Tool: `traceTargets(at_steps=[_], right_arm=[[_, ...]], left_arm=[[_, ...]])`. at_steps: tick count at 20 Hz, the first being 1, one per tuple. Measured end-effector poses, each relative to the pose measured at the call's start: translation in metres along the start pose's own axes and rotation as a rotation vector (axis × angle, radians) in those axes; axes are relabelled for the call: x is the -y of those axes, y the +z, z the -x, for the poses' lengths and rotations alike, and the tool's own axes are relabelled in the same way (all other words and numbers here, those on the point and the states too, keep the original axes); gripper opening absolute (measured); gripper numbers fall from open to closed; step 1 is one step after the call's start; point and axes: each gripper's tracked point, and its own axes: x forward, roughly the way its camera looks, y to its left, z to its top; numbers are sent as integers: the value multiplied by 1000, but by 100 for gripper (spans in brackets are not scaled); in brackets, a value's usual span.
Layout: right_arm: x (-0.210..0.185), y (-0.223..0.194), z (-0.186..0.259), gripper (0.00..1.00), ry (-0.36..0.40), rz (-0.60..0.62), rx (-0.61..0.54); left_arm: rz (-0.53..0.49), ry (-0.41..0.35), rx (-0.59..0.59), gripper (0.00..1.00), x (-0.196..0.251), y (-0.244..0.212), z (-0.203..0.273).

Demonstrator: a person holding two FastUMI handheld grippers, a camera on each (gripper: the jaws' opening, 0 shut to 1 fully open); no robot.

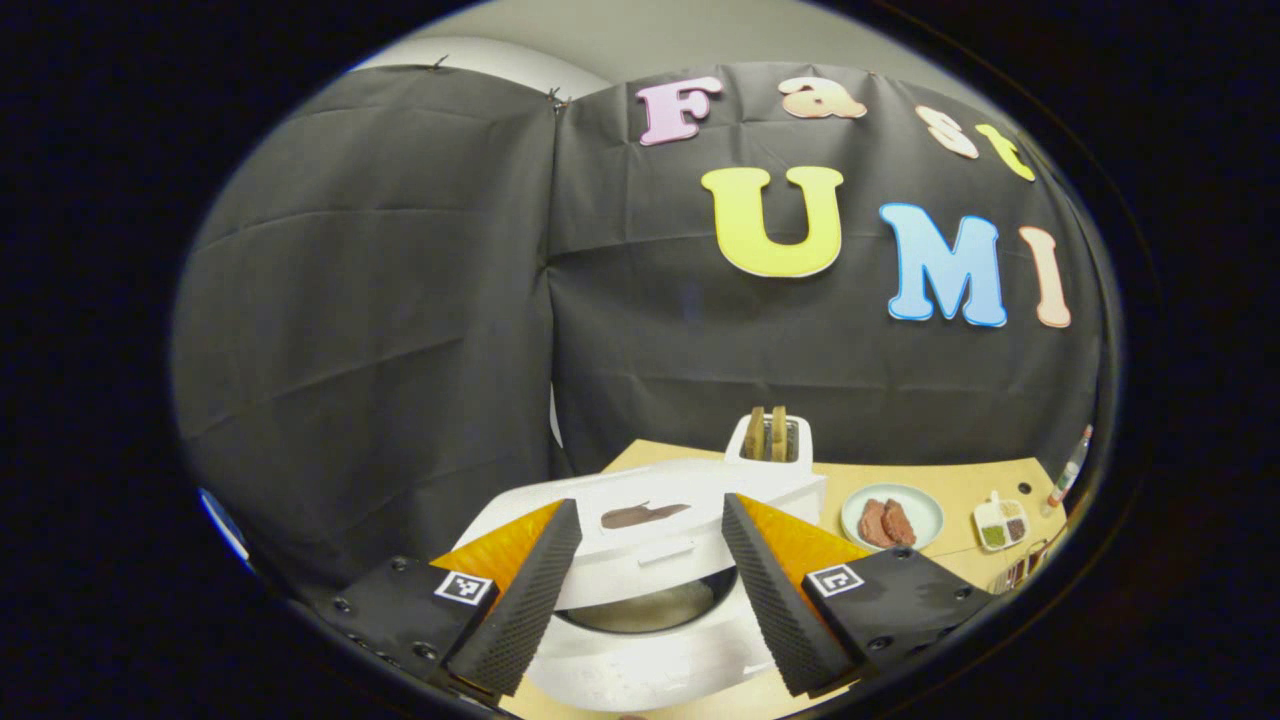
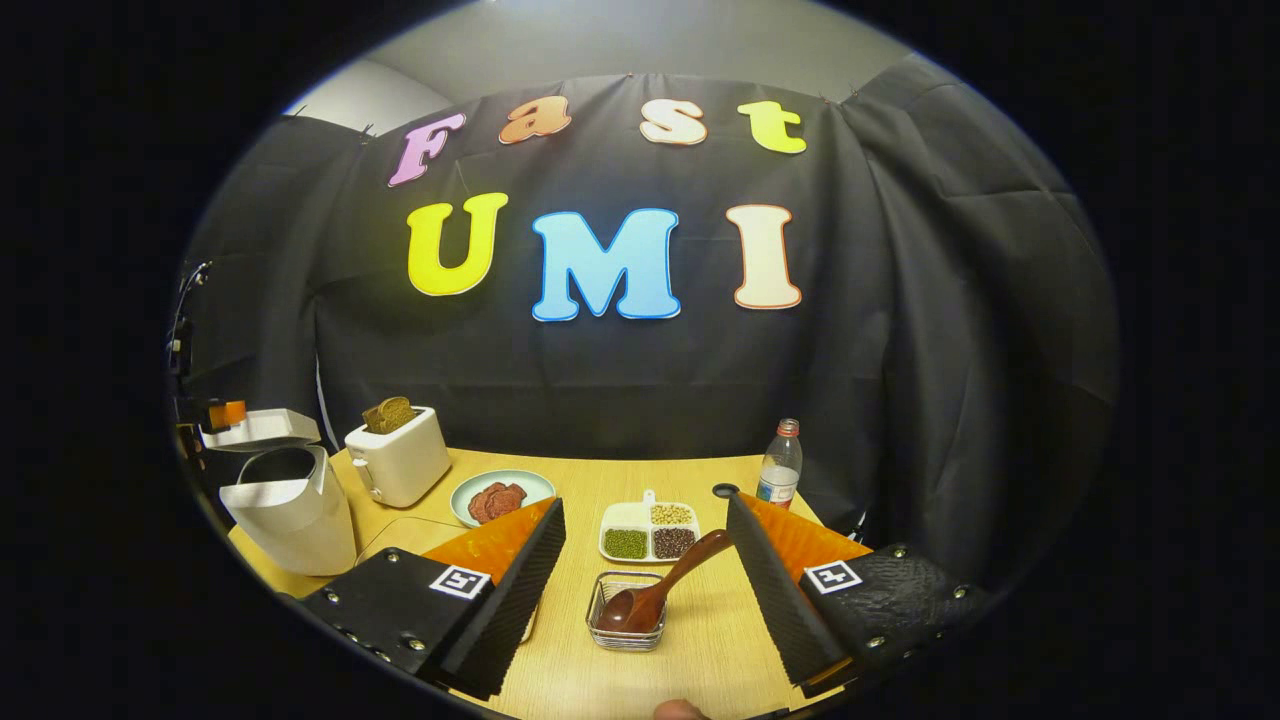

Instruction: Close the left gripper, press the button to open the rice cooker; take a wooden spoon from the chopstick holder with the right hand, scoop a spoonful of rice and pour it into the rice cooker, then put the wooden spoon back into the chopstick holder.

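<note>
Right jaws wide | wooden spoon (image 2: 660, 590) in chopstick holder (image 2: 626, 625) between, untouched | left jaws wide

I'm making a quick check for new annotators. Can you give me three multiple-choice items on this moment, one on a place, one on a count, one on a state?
1. Where does the wooden spoon rest?
A. in the wire chopstick holder
B. on the plate of meat slices
C. inside the rice cooker

2. How many compartments does the white divided dish have?
A. two
B. three
C. five

3. What is the state of the rice cooker's lid?
A. shut
B. raised open
C. lying on the table

Answers:
1 A, the spoon's bowl sits in the wire holder, its handle leaning out.
2 B, green, pale and dark grains each fill one section.
3 B, the right gripper view shows the lid lifted above the pot's opening.
</note>
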Motion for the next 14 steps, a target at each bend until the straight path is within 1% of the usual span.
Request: traceTargets(at_steps=[6, 7, 8, 11, 12, 13, 14], right_arm=[[0, -2, 2, 99, 2, 3, -7], [0, -2, 2, 99, 3, 4, -7], [1, -2, 3, 99, 3, 5, -7], [1, -4, 4, 98, 3, 8, -11], [2, -4, 5, 99, 2, 8, -12], [2, -4, 5, 99, 1, 9, -12], [2, -4, 6, 99, 0, 11, -12]], left_arm=[[7, -15, -53, 99, 4, -28, 1], [7, -15, -61, 92, 4, -32, 1], [4, -18, -67, 99, 5, -35, 0], [-14, -28, -98, 99, 6, -54, -1], [-15, -32, -113, 95, 7, -61, -2], [-14, -36, -129, 99, 8, -67, -4], [-14, -40, -143, 99, 9, -73, -4]])
